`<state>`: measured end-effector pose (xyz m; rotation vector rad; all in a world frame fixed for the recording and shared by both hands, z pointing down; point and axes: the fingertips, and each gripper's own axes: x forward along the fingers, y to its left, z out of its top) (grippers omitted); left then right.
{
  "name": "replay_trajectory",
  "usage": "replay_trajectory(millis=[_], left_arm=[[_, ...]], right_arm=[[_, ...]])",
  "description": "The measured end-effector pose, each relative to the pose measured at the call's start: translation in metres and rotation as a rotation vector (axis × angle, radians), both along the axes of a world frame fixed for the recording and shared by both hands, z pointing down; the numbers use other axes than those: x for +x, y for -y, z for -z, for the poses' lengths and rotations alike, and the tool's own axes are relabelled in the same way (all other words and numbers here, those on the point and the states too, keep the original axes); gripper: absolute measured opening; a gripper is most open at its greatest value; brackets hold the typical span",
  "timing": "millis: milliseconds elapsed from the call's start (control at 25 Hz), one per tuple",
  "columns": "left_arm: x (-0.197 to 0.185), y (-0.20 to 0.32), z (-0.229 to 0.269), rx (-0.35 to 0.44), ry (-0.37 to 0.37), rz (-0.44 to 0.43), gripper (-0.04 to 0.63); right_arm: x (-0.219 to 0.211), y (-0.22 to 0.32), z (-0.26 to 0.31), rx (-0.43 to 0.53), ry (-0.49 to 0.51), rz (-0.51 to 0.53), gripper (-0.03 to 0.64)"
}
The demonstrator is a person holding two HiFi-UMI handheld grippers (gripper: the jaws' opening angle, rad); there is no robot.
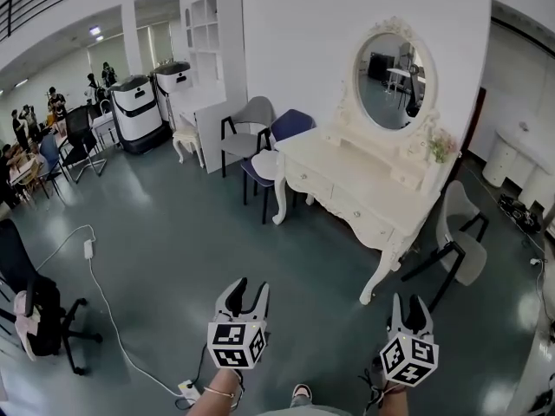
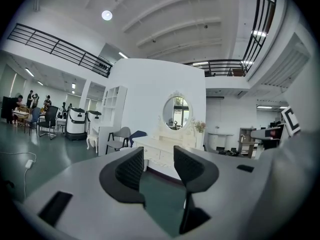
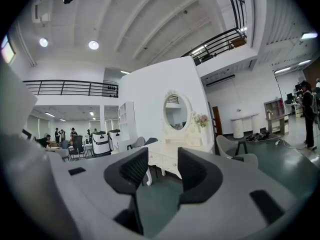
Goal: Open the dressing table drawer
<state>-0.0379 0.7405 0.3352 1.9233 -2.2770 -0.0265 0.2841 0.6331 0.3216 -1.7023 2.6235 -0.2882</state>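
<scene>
White dressing table point(image 1: 347, 176) stood against the wall, its drawer point(image 1: 362, 216) fronts all looking shut and facing out over the green floor point(image 1: 173, 232). It had an oval mirror point(image 1: 395, 79) on top and some flowers point(image 1: 440, 146) at the right end. A blue chair point(image 1: 286, 128) and a grey chair point(image 1: 247, 124) sat just beside the left end, and a second grey chair point(image 1: 453, 208) by the right. The left gripper point(image 1: 250, 289) and right gripper point(image 1: 409, 306) hung well apart from the table, both with jaws spread wide and nothing between them.
</scene>
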Motion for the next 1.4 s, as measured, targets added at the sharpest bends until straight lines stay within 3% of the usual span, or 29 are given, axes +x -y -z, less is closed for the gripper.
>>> replay_trajectory(millis=[440,840,1080,1400], left_arm=[[-0.004,0.128,-0.002,0.013,-0.014,-0.016,0.184],[-0.006,0.189,-0.023,-0.037,-0.03,-0.048,0.184],[-0.026,0.237,-0.028,-0.039,-0.041,-0.07,0.184],[-0.067,0.349,-0.007,-0.018,-0.011,-0.158,0.184]], right_arm=[[0.001,0.118,-0.002,-0.003,-0.011,-0.017,0.178],[0.015,0.167,-0.03,-0.075,-0.012,-0.07,0.178],[0.01,0.202,-0.043,-0.101,-0.008,-0.113,0.178],[-0.03,0.29,-0.028,-0.077,0.032,-0.185,0.178]])
